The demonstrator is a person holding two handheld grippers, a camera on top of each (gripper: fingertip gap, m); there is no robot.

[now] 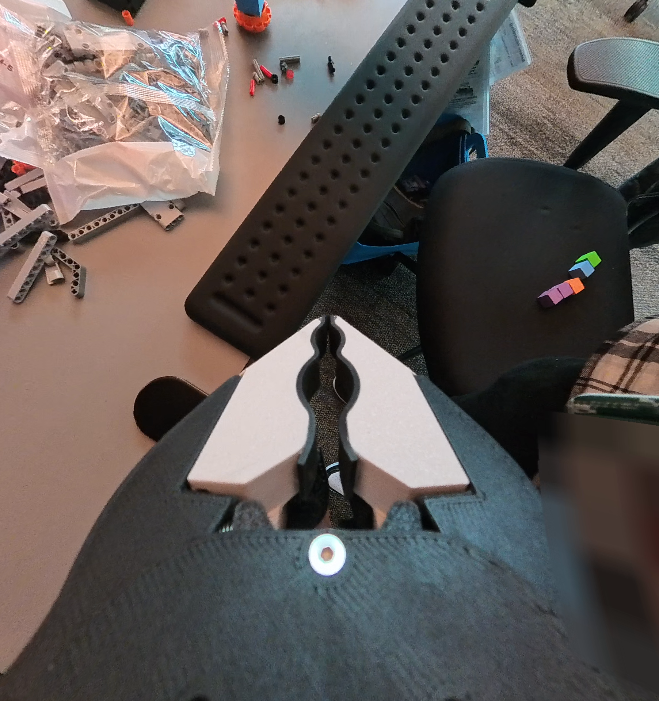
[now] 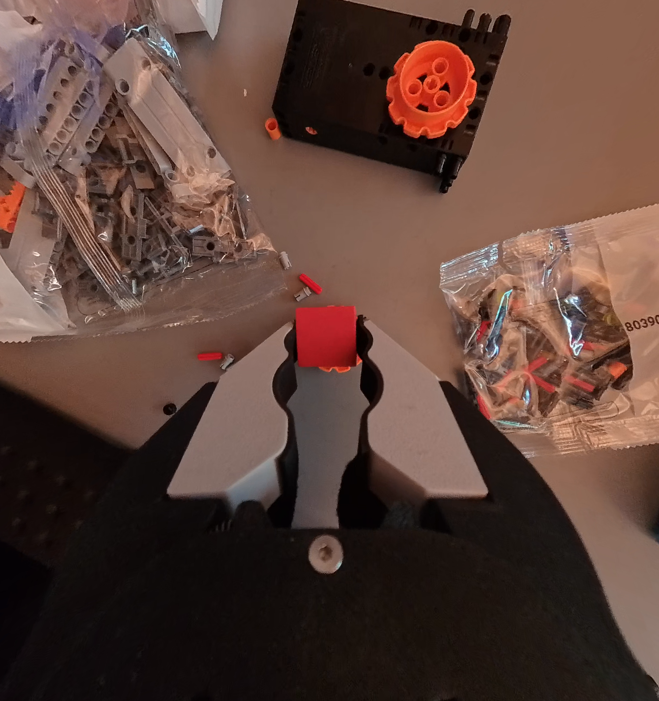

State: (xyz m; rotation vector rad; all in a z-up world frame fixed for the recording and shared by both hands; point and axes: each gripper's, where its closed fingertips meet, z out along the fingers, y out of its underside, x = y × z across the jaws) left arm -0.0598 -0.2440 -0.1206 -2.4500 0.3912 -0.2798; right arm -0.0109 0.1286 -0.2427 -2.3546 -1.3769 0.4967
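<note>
My right gripper [image 2: 326,326] is shut on a red block [image 2: 326,335] with an orange toothed part [image 2: 333,368] just showing under it, held above the grey table [image 2: 358,235]. Ahead lies a black box-shaped piece [image 2: 339,95] with an orange wheel hub [image 2: 430,95] on top. My left gripper [image 1: 328,322] is shut and empty, held over the table's edge, near a black perforated strip [image 1: 343,159]. A blue and orange piece [image 1: 252,13] stands at the far edge of the left wrist view.
A clear bag of grey beams [image 2: 104,189] lies left, a small bag of pins [image 2: 555,333] right. Loose red and grey pins [image 2: 309,284] lie near the red block. Loose grey beams [image 1: 35,261], a crumpled bag [image 1: 104,113], an office chair [image 1: 517,265] with coloured cubes [image 1: 571,280]. There is about 40 cm between the tips of the two grippers.
</note>
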